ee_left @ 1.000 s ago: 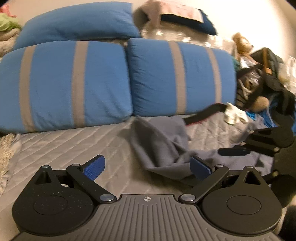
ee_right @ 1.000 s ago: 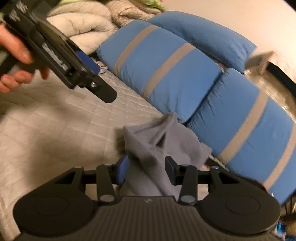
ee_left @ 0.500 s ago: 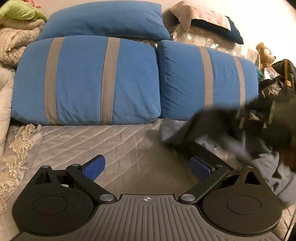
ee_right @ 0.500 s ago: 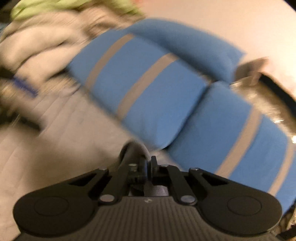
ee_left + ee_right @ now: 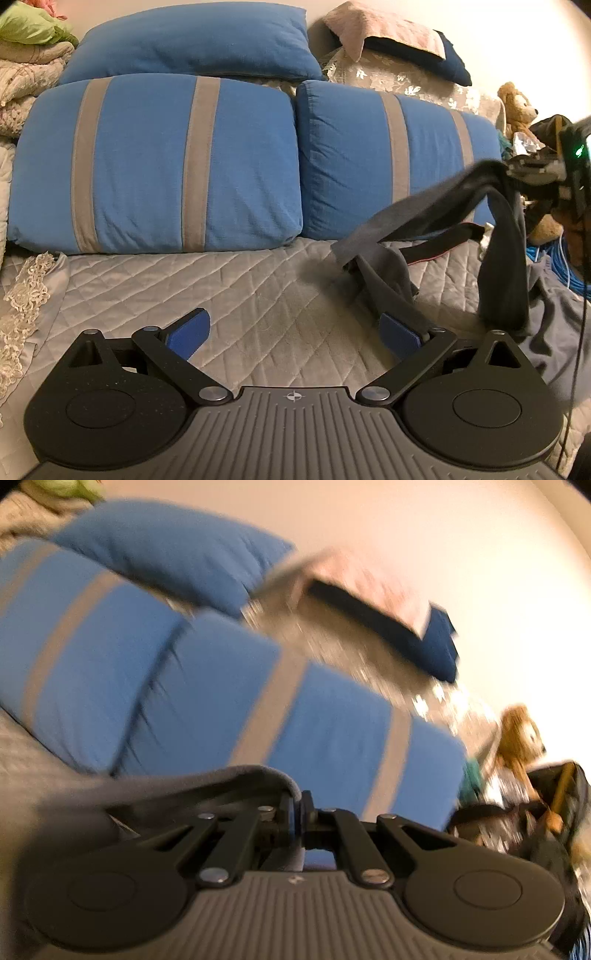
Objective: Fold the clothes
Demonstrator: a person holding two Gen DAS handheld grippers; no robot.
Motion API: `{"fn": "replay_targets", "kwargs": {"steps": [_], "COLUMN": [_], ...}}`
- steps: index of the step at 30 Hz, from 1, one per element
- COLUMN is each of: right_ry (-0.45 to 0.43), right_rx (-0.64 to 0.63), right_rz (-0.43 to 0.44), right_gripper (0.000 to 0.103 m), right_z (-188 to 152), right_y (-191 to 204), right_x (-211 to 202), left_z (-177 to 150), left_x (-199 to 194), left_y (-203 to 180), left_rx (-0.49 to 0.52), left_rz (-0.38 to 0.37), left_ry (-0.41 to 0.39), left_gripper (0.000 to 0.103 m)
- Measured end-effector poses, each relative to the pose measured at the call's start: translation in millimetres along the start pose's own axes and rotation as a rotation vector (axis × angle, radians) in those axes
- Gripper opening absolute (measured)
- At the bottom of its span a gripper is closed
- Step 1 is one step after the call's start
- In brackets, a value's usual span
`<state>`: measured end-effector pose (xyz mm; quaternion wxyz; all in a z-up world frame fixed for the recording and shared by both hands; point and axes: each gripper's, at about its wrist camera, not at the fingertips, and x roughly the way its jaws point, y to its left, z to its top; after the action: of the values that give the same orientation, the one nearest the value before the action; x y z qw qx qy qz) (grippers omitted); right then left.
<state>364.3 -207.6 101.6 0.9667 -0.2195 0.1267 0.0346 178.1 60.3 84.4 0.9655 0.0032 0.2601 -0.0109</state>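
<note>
Nearest in the left wrist view, the left gripper [image 5: 293,334] hangs over the quilted grey bedspread [image 5: 240,295] with its blue-padded fingers [image 5: 188,330] spread wide and nothing between them. Just past the right-hand pad lies the low end of the grey garment [image 5: 388,280]: one fold trails on the quilt there, close to that pad, though whether it touches cannot be told. From that fold the cloth climbs in a dark band up and to the right, where the right gripper [image 5: 532,171] pinches its top edge above the bed; a second length drops straight down from that pinch to more grey fabric spread at the right edge. Only this view shows the whole hang of the garment and the bedspread under it.

The right wrist view, blurred, shows what the other cannot: the grip itself. The right gripper [image 5: 298,812] has its two fingers pressed together, having just closed, with a rolled grey hem of the garment [image 5: 207,786] caught between the pads and draping off to the left over the gripper's body.

Farther back in both views, two blue pillows with grey stripes [image 5: 155,162] lean along the head of the bed, a plain blue pillow [image 5: 192,40] stacked behind them. Beyond, to the right, a brown teddy bear [image 5: 515,105] sits among dark clutter.
</note>
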Motion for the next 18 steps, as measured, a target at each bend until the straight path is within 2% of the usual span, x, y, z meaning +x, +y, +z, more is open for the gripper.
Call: {"fn": "replay_targets", "kwargs": {"steps": [3, 4, 6, 8, 12, 16, 18], "right_ry": [0.11, 0.143, 0.133, 0.096, 0.077, 0.094, 0.105], "right_rx": [0.025, 0.022, 0.02, 0.019, 0.013, 0.037, 0.055], "right_rz": [-0.059, -0.081, -0.08, -0.019, 0.177, 0.419, 0.526], "right_gripper": [0.0, 0.008, 0.033, 0.05, 0.051, 0.051, 0.058], "right_z": [-20, -25, -39, -45, -48, -45, -44], "right_y": [-15, -16, -12, -3, 26, 59, 76], "right_x": [15, 19, 14, 2, -15, -23, -26], "left_z": [-1, 0, 0, 0, 0, 0, 0], "left_x": [1, 2, 2, 3, 4, 4, 4], "left_y": [1, 1, 2, 2, 0, 1, 2], "left_rx": [0.0, -0.002, -0.008, -0.01, -0.001, -0.002, -0.006], "left_rz": [0.003, 0.003, 0.003, 0.002, -0.005, -0.005, -0.004], "left_ry": [0.003, 0.004, 0.005, 0.005, 0.009, 0.013, 0.016], "left_gripper": [0.101, 0.101, 0.101, 0.101, 0.101, 0.101, 0.101]}}
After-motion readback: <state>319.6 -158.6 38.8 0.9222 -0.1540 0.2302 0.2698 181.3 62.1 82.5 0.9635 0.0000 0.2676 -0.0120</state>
